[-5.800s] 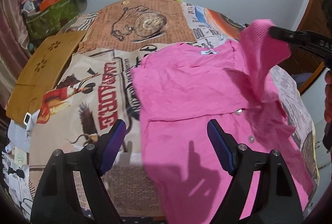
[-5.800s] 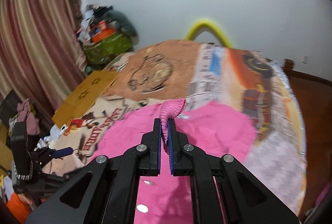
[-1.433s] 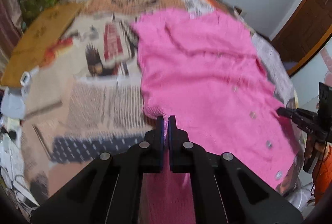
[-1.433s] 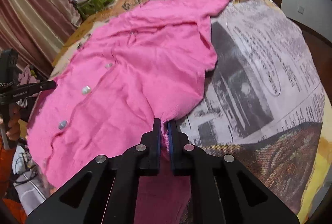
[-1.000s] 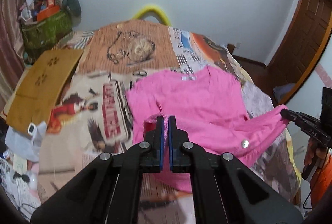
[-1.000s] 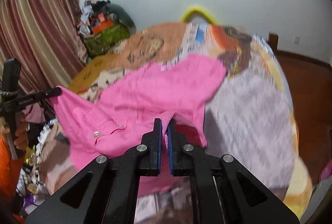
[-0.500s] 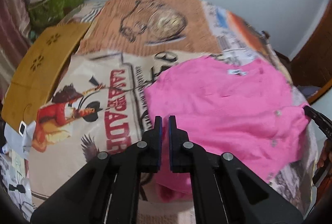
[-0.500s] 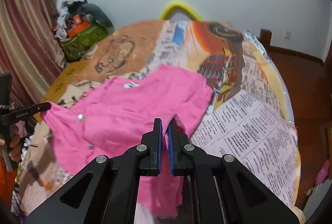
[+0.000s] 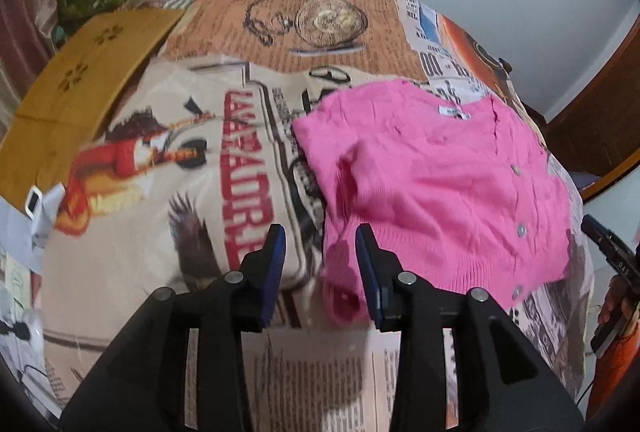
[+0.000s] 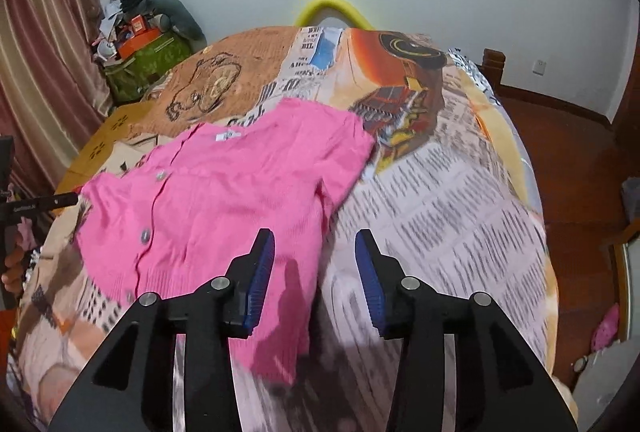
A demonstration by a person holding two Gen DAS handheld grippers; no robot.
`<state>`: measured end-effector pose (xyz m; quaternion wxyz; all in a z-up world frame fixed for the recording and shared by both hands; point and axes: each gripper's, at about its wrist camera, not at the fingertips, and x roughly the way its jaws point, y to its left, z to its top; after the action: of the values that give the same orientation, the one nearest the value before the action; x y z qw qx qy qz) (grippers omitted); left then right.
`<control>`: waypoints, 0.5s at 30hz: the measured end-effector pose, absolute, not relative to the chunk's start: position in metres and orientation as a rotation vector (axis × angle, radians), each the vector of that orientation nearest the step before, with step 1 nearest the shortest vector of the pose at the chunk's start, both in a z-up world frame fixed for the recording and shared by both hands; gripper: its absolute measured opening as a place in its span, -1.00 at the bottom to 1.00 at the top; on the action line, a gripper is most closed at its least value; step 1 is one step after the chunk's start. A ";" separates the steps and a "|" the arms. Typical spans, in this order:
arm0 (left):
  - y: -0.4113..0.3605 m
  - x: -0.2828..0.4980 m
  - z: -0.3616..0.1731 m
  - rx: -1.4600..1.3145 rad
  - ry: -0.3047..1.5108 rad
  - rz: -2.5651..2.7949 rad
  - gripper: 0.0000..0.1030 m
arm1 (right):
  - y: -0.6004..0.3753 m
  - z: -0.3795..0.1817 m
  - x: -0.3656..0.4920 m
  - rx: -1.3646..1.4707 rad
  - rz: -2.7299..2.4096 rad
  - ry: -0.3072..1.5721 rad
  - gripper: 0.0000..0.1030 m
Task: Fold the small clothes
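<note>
Pink knit cardigan: soft ribbed knit with small pale buttons down the front and a white neck label, lying flat on the bed ahead of both tools. Bed cover: printed cloth with newsprint, a pocket watch and red lettering.

Left tool: blue ridged pads spreading apart, gripping nothing (a bunched pink corner of the cardigan lies beneath the gap).

Right tool: pads likewise spreading, nothing pinched; the cardigan's hem lies under its left finger, bare bed cover under the right.

Beyond the left tool, to its left: a flat tan cardboard sheet. Farther off: a green box piled with clutter, striped curtain, yellow curved tube at the bed's far edge.
</note>
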<state>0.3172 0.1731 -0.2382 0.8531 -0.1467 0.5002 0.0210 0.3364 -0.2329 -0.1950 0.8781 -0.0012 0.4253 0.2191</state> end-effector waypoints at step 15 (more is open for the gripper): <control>0.156 0.325 -0.271 -0.346 1.114 -0.005 -0.76 | -0.228 -0.237 0.314 0.042 0.487 1.006 -0.26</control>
<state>0.3247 0.1562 -0.2710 0.8347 -0.1632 0.5260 -0.0023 0.3142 -0.2278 -0.2370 0.8476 0.0199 0.4773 0.2308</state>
